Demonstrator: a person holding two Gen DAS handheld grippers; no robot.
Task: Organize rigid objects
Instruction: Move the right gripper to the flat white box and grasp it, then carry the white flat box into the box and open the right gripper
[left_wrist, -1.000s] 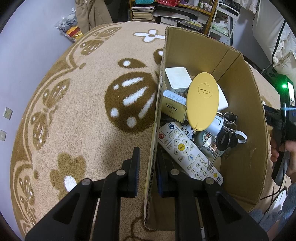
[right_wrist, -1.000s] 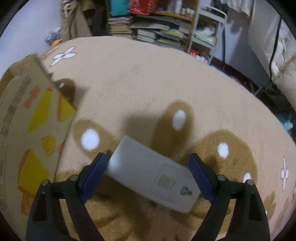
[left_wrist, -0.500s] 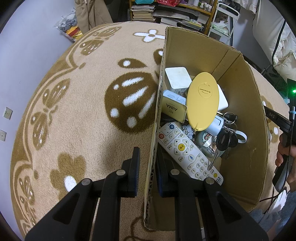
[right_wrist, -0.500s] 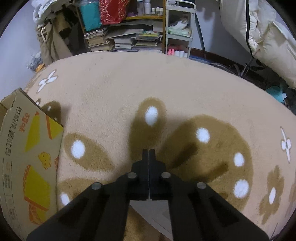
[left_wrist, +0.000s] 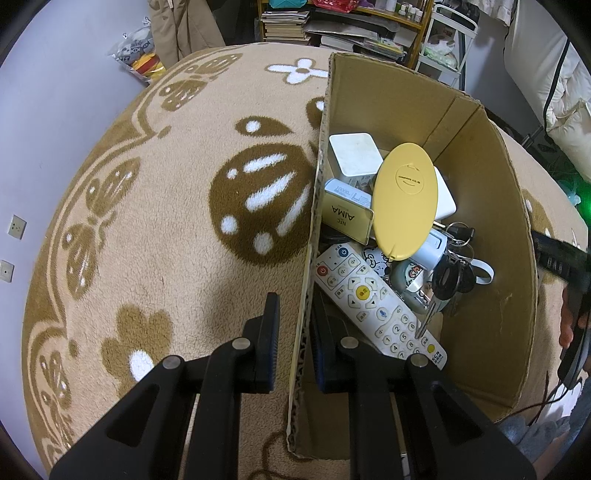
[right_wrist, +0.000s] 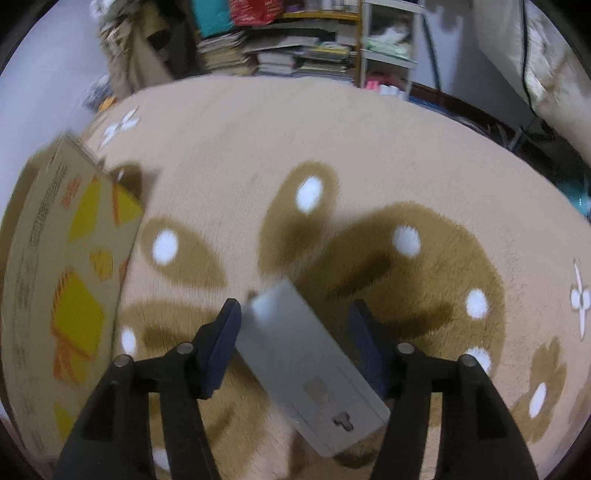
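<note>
A cardboard box stands open on the patterned carpet. My left gripper is shut on the box's left wall, one finger outside and one inside. Inside lie a white remote, a yellow oval case, a yellow tin, a white cube and a bunch of keys. In the right wrist view a flat grey slab lies slantwise on the carpet. My right gripper straddles it, its jaws opening. The pads stand beside the slab's edges without pressing.
The box's printed outer side sits left of the slab. Shelves of books and papers line the far edge of the carpet. A hand shows at the right rim of the left wrist view.
The right gripper stood wide around the grey slab, then closed above it, and now its jaws stand apart around the slab again. The left gripper has kept its grip.
</note>
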